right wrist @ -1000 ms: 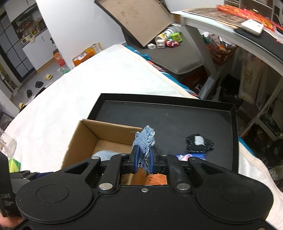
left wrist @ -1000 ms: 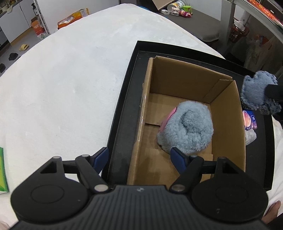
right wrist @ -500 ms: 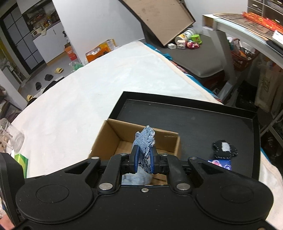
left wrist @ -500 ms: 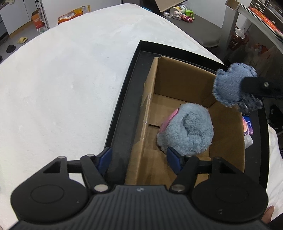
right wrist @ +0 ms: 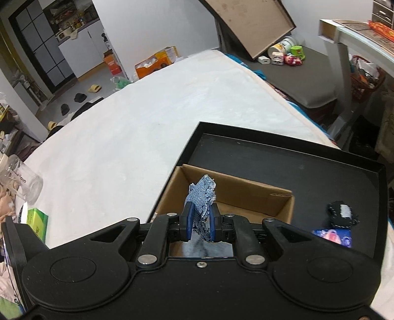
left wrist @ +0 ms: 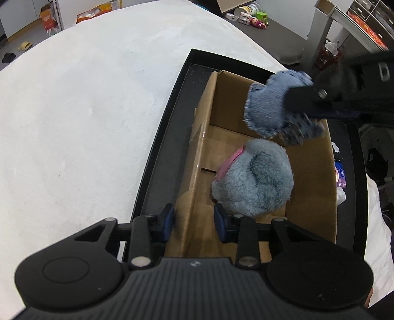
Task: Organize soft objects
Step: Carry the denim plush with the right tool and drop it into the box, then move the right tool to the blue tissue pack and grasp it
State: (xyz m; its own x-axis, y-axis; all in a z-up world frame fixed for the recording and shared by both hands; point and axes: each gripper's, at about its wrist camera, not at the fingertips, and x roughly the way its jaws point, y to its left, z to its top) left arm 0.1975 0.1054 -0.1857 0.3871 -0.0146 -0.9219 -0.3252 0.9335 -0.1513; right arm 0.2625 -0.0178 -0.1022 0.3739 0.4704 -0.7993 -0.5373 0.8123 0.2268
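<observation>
Straddling the cardboard box (left wrist: 307, 172) wall, left claw (left wrist: 194, 222) closing, pads not yet pressing. Right claw (right wrist: 199, 221) opening, denim patch (right wrist: 200, 197) still between its pads above the box.

A white bed (right wrist: 147, 128) fills the middle of the room. Beyond its far edge are a grey floor (right wrist: 81, 83), white cabinets (right wrist: 81, 46), a dark-framed glass door (right wrist: 37, 49) and white walls (right wrist: 152, 22). A brown board (right wrist: 248, 24) leans past the far corner, beside a grey table leg (right wrist: 343, 81).
</observation>
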